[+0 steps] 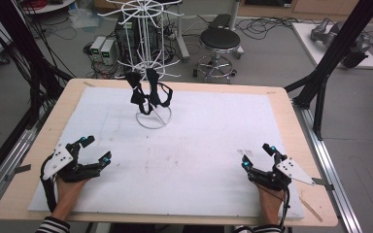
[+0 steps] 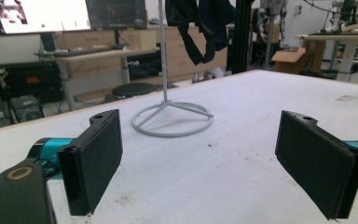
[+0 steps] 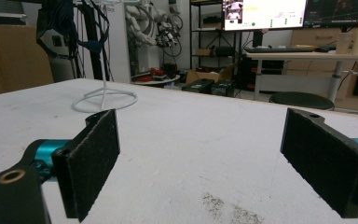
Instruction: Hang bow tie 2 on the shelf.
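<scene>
Between grippers and rack (image 1: 153, 119): bare white mat (image 1: 199, 145).

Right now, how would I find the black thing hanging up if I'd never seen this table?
Start at the big white mat covering the wooden table. Near its far edge stands a thin white wire stand with a ring-shaped foot. The black cloth dangles from its hooks, the only dark, floppy thing raised above the mat.

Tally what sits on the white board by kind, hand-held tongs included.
Tongs: 2, left tongs and right tongs, both open.
White wire stand: 1.
Black garments hanging on the stand: 2 or so; the exact count is unclear.
Total: about 5.
</scene>
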